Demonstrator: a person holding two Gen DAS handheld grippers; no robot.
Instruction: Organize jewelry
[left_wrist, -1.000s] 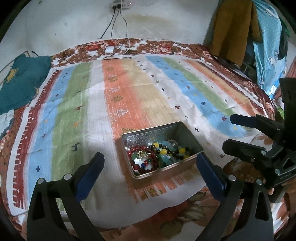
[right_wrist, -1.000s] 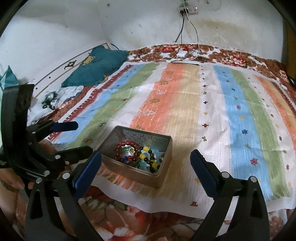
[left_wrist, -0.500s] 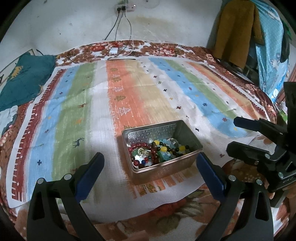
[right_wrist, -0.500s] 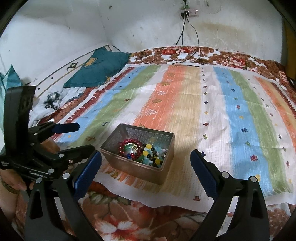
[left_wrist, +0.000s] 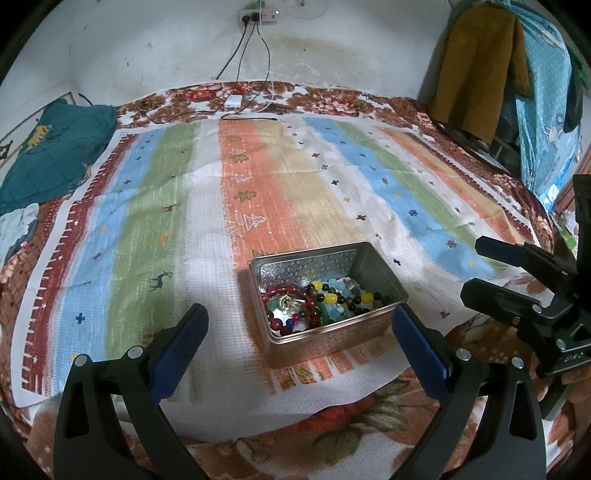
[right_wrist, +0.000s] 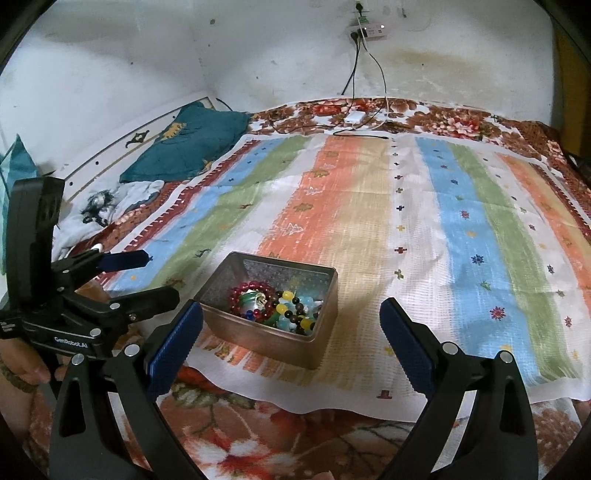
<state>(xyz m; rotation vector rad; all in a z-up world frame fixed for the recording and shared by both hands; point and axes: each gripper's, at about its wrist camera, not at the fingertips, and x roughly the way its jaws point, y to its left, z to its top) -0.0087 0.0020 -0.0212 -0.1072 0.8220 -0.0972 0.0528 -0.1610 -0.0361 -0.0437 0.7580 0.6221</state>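
Note:
An open metal tin (left_wrist: 373, 266) stands on a striped cloth near its front edge; it also shows in the right wrist view (right_wrist: 325, 291). Inside lie bead bracelets (left_wrist: 317, 301) in red, yellow, green and blue, also seen in the right wrist view (right_wrist: 273, 304). My left gripper (left_wrist: 301, 332) is open and empty, its blue pads either side of the tin's near end. My right gripper (right_wrist: 291, 328) is open and empty, just right of the tin. Each gripper shows in the other's view, the right (left_wrist: 517, 280) and the left (right_wrist: 122, 277).
The striped cloth (left_wrist: 280, 184) covers a floral bed cover (right_wrist: 258, 424). A teal pillow (right_wrist: 192, 144) lies at the far left. A white charger and cables (left_wrist: 232, 101) lie at the bed's far edge. Clothes (left_wrist: 480, 66) hang at the right.
Both grippers have drawn back and risen slightly, so the tin sits a little lower and farther in both views. Both stay open and empty. The tin has not moved.

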